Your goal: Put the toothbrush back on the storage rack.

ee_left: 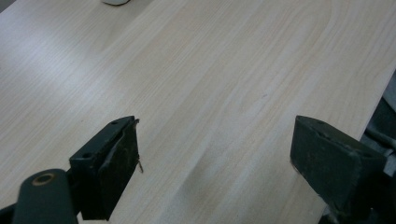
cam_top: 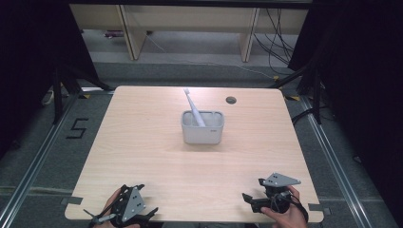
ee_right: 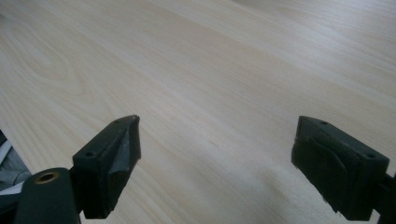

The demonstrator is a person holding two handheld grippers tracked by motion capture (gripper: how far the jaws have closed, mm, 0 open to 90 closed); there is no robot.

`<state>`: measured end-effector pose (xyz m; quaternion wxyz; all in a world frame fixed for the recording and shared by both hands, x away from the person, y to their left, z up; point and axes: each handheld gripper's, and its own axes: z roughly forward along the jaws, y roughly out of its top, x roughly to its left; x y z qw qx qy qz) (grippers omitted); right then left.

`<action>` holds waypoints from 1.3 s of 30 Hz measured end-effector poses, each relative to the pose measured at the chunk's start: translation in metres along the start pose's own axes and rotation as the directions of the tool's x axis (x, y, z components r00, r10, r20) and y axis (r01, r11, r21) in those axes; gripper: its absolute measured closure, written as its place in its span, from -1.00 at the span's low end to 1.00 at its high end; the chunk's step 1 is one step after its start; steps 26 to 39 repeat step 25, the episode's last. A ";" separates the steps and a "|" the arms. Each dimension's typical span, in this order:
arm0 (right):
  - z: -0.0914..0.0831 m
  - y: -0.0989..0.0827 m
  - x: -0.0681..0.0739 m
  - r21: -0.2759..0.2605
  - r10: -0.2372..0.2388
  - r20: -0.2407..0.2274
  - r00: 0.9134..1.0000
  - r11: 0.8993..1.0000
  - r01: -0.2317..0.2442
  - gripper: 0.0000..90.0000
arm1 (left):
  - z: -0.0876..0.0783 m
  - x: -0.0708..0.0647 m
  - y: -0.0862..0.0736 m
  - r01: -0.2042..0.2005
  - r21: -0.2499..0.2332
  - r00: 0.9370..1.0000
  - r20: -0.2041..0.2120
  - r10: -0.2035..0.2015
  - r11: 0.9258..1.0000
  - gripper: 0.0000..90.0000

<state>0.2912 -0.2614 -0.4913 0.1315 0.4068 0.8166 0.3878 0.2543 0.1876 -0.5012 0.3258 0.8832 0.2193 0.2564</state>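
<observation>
A pale grey rectangular holder (cam_top: 202,128) stands at the middle of the light wooden table (cam_top: 142,142), and a white toothbrush (cam_top: 193,106) leans in it, head up and tilted to the far left. My left gripper (cam_top: 137,197) is held at the table's near left edge, open, with bare wood between its jaws (ee_left: 215,158). At the near right edge my right gripper (cam_top: 254,189) is also open with nothing in it (ee_right: 217,158). Both are far from the holder. A sliver of the holder's base (ee_left: 116,2) shows at the top of the left gripper view.
A round cable hole (cam_top: 231,99) sits in the table's far right part. Beyond the table are wooden furniture legs (cam_top: 132,38), cables on the floor (cam_top: 278,45) and dark curtains on both sides. A floor marking "5" (cam_top: 77,128) lies to the left.
</observation>
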 end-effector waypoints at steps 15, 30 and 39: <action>-0.005 -0.007 0.000 0.008 -0.002 0.011 1.000 1.000 0.002 -0.64 | 0.001 -0.001 0.000 0.007 0.003 1.000 -0.004 -0.007 1.000 -0.67; -0.006 -0.009 0.000 0.004 -0.003 0.009 1.000 1.000 0.003 -0.64 | 0.001 -0.001 -0.001 0.009 0.004 1.000 -0.003 -0.009 1.000 -0.67; -0.006 -0.009 0.000 0.004 -0.003 0.009 1.000 1.000 0.003 -0.64 | 0.001 -0.001 -0.001 0.009 0.004 1.000 -0.003 -0.009 1.000 -0.67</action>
